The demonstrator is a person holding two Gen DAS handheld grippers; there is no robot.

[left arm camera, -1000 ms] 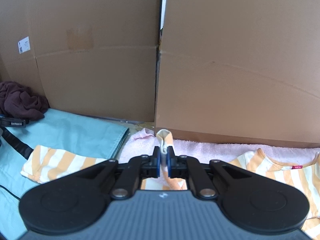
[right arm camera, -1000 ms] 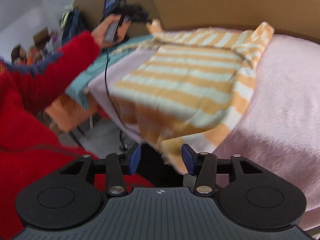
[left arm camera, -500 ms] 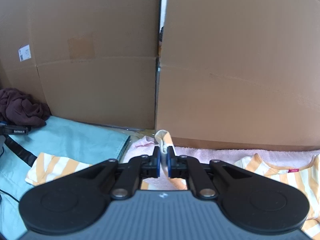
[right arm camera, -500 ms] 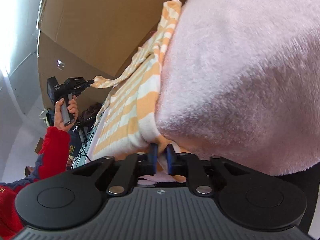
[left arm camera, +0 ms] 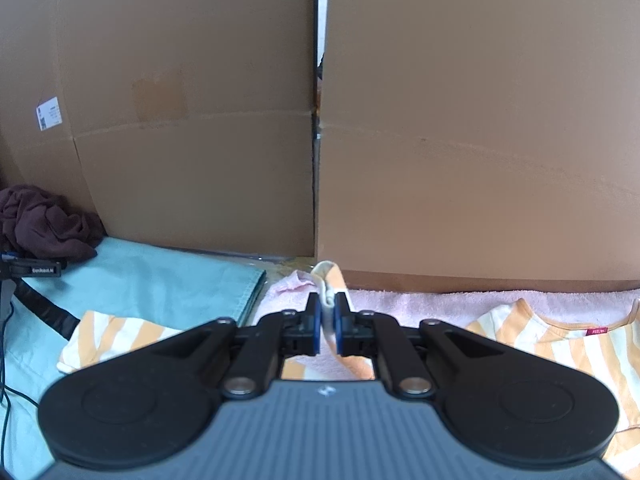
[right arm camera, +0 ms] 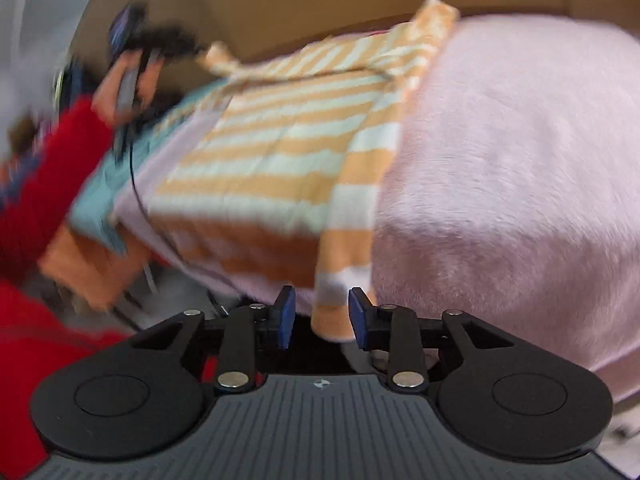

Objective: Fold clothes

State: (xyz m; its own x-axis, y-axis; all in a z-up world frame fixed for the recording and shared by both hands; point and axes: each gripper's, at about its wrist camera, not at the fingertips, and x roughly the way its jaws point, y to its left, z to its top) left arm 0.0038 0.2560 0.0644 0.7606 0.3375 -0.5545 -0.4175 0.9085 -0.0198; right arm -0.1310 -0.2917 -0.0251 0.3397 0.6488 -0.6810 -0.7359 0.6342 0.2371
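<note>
Two grippers at one orange-and-white striped shirt spread on the pink blanket.
Left gripper is pressed together, pinching a fold of the shirt near the blanket's far edge by the cardboard wall; right gripper is spread, the shirt's corner hanging between its fingers over the blanket's near edge.

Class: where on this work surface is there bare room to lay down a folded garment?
Free: the pink fleece blanket right of the orange-and-white striped shirt, and the teal cloth between the cardboard wall and a striped sleeve. Crowded: the far left corner, with a crumpled maroon garment.
</note>
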